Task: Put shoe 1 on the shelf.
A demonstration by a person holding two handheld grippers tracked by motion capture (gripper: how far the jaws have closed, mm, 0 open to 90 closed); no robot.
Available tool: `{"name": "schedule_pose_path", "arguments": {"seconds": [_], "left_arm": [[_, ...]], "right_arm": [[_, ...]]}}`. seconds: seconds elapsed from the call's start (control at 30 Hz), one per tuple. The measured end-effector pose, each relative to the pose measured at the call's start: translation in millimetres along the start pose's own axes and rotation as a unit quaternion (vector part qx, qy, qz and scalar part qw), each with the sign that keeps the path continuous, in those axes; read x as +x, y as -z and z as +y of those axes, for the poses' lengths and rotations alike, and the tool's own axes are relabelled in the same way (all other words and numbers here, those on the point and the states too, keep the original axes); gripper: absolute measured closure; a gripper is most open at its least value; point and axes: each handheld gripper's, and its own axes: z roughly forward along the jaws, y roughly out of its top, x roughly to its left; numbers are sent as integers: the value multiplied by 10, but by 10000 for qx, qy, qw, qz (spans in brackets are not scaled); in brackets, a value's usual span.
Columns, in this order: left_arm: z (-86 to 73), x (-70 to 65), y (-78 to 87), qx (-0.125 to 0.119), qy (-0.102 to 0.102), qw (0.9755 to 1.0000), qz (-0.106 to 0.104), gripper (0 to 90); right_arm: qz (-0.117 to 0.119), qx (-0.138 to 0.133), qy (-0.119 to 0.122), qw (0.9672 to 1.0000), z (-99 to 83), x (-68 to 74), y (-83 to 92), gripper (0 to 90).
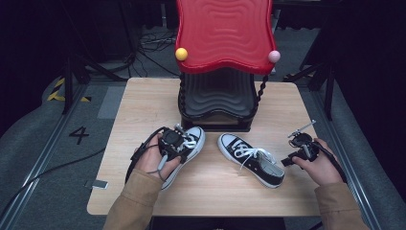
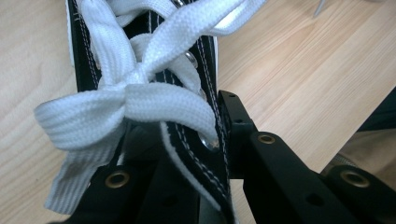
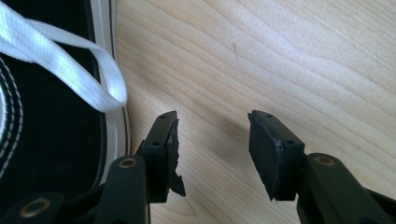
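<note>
Nearest the person, the left gripper [image 1: 173, 143] is clamped on the left shoe [image 1: 187, 146]; in the left gripper view its jaws are closed on the black canvas edge by the eyelets, just under the knotted white lace [image 2: 126, 100]. This looks like the pick-up step, with the shoe gripped at its upper and ready to be lifted off the table [image 1: 143, 105]. From above the hand covers much of the shoe, so I cannot tell whether the sole has left the wood. Its long axis runs diagonally, white toe cap pointing away from the person and a little to the right, toward the rack.

The right gripper [image 1: 300, 149] rests near the table's right edge with its jaws well apart and nothing between them (bare wood shows in the gap). Just to its left lies the right shoe [image 1: 251, 159], flat on the table, toe pointing away and to the left, heel toward the person.

Beyond both stands the black stepped rack [image 1: 218, 103] with its red top [image 1: 225, 33]. The next move likely calls for carrying the gripped shoe there without the canvas slipping.
</note>
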Motion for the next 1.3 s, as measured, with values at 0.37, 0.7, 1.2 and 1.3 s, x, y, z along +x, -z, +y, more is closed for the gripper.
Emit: {"name": "schedule_pose_path", "arguments": {"seconds": [0.37, 0.7, 1.2, 1.3], "left_arm": [[236, -134, 245, -161, -243, 9996, 20, 863], [510, -173, 398, -449, -312, 9983, 179, 863], [1029, -150, 357, -882, 27, 9937, 689, 861], [1131, -166, 301, -996, 85, 9900, 999, 861]], "right_arm": [[-8, -5, -124, 9999, -122, -38, 26, 536], [-11, -43, -153, 9999, -185, -40, 45, 535], [290, -321, -400, 9983, -205, -88, 40, 625], [348, -519, -539, 9966, -212, -105, 67, 625]]}}
